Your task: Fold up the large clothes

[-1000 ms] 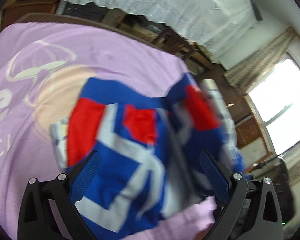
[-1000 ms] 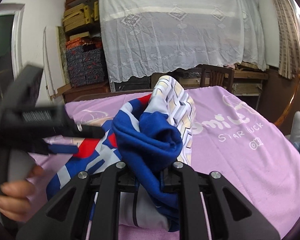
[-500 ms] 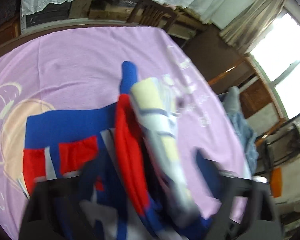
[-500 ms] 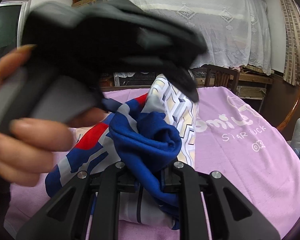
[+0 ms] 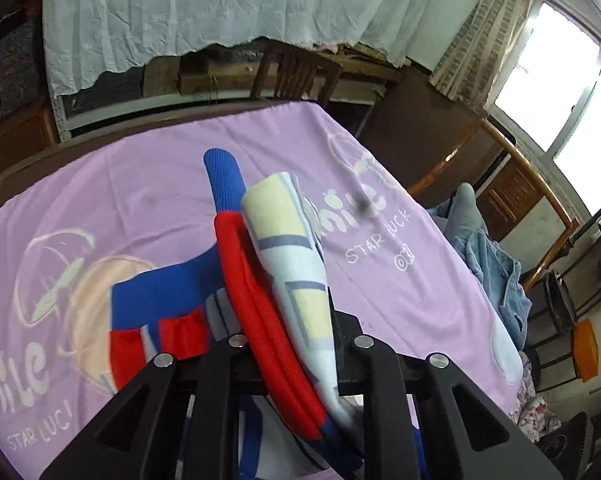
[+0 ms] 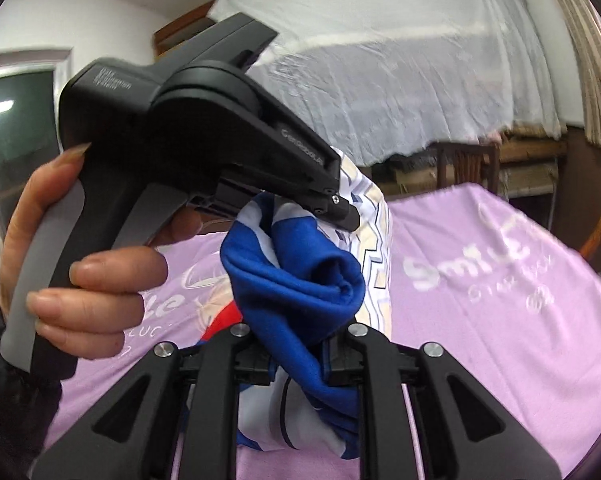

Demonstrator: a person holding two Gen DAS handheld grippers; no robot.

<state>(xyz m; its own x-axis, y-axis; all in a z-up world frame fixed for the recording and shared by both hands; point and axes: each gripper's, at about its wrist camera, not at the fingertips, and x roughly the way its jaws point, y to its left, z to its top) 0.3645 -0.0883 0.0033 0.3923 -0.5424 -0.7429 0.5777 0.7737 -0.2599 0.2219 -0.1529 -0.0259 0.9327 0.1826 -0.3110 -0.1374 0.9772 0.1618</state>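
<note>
A large blue, red and white patterned garment [image 5: 284,280] is bunched and lifted off the purple bedsheet [image 5: 140,184]. My left gripper [image 5: 296,344] is shut on a red and pale-patterned fold of it. My right gripper [image 6: 296,356] is shut on a blue fold [image 6: 300,280] of the same garment. In the right wrist view the left gripper's black body [image 6: 204,128] and the hand holding it sit close above and to the left, its tip [image 6: 340,212] clamped on the cloth. Part of the garment [image 5: 156,304] still lies on the sheet.
The purple sheet [image 6: 480,280] with white "Smile Star Luck" print covers the bed. Light blue clothes [image 5: 488,264] lie at its right edge. A wooden chair [image 5: 292,76] and a white-draped shelf [image 5: 220,12] stand behind. A window [image 5: 552,92] is at right.
My left gripper went from open above the garment to shut on a raised fold. It swung close to the right gripper. The right gripper kept its hold on the blue fold.
</note>
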